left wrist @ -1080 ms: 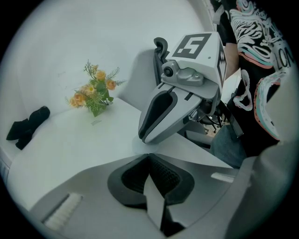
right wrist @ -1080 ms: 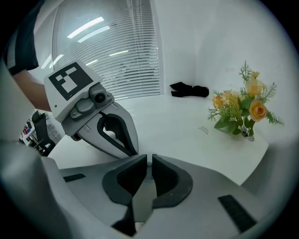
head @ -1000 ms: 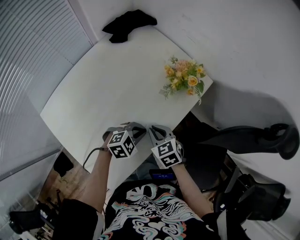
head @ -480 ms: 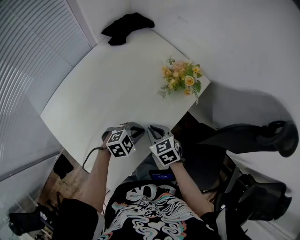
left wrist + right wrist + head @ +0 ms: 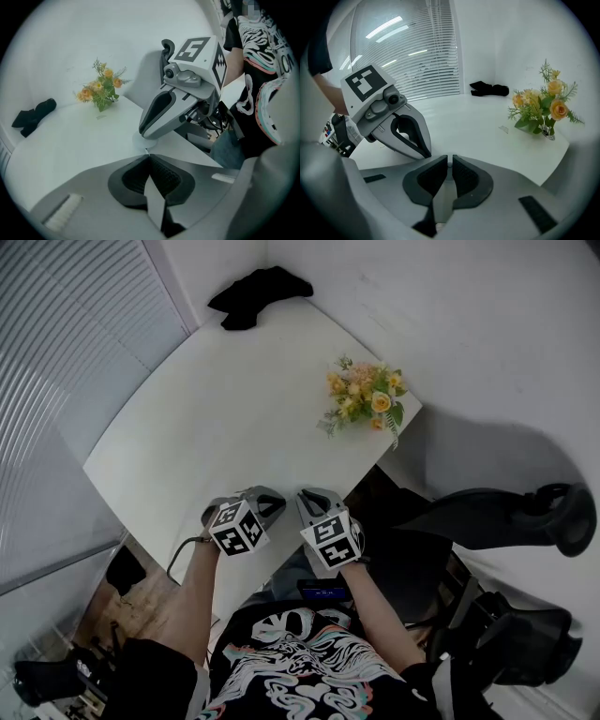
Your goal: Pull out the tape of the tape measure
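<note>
Both grippers were at the near edge of the white table (image 5: 216, 399), their tips close to each other. The left gripper (image 5: 147, 155) had its jaws fully together. At their very tip a tiny pale sliver (image 5: 146, 151) showed. It seemed to be the end of the tape, nipped between the pads.

The right gripper (image 5: 450, 161) had its jaws almost together, with only a narrow slit between the ribbed pads. A thin pale thing sat in that slit near the tips. In the left gripper view the same thing appeared as a small pale round disc at the tips of the right gripper. This was the tape measure (image 5: 140, 143), clamped across its thin side and hard to see against the white table. It was just beyond the tips of the left gripper.

Farther on the table stood a bunch of yellow and orange flowers (image 5: 364, 401), near the right edge. A black cloth (image 5: 258, 293) lay in the far corner, well apart from the grippers. White blinds (image 5: 417, 56) covered the window on the left side. A dark chair (image 5: 487, 521) stood to the right of the table.
</note>
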`<state>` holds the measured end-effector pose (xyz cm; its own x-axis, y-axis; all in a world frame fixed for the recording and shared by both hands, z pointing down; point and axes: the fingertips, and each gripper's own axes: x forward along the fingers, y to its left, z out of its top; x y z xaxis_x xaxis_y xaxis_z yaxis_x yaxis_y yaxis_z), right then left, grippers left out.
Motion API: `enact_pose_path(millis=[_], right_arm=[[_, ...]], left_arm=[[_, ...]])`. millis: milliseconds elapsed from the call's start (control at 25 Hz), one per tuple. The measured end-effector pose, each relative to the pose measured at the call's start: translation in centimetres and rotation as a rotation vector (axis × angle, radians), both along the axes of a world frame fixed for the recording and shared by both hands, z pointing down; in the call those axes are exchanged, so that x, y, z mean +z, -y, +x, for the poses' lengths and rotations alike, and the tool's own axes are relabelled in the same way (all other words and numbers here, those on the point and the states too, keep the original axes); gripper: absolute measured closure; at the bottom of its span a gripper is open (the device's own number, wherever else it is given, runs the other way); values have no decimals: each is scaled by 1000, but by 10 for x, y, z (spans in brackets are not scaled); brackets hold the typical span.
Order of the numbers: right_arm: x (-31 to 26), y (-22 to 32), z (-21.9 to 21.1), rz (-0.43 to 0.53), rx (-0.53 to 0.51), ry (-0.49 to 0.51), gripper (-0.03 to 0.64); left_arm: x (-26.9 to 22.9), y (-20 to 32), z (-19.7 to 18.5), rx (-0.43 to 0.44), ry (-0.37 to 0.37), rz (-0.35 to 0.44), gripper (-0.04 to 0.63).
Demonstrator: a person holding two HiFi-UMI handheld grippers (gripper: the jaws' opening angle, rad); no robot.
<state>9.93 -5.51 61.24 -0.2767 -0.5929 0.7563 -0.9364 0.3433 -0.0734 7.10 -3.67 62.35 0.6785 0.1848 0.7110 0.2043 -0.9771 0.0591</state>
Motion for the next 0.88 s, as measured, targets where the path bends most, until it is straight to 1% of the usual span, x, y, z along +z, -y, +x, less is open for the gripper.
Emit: enact_pose_path(millis=[600, 880], right_arm=[[2, 0, -1, -5, 9, 11, 580], [2, 1, -1, 1, 9, 16, 580]], left_arm=[[-1, -5, -19, -87, -2, -19, 589], [-2, -3, -23, -92, 0, -4, 589]])
